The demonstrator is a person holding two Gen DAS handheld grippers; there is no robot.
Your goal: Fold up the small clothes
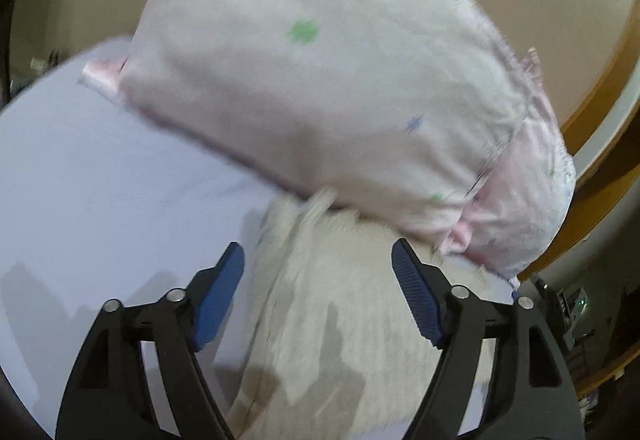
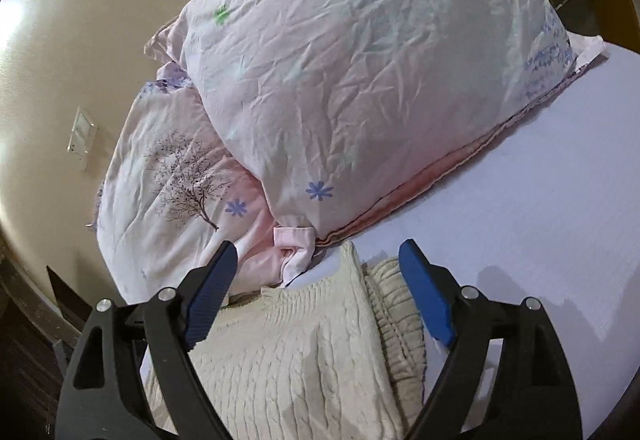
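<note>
Apparently between grasps, both the left gripper (image 1: 318, 300) and right gripper (image 2: 316, 298) gape wide, holding nothing, over the cream knit garment (image 2: 296, 352) lying at six o'clock below the pillow (image 2: 360, 79).

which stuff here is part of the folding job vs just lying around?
Job:
cream knit garment
left gripper, open over it
right gripper, open over it

Lying about:
flowered pillow
tree-print quilt
lilac sheet
wall switch plate
</note>
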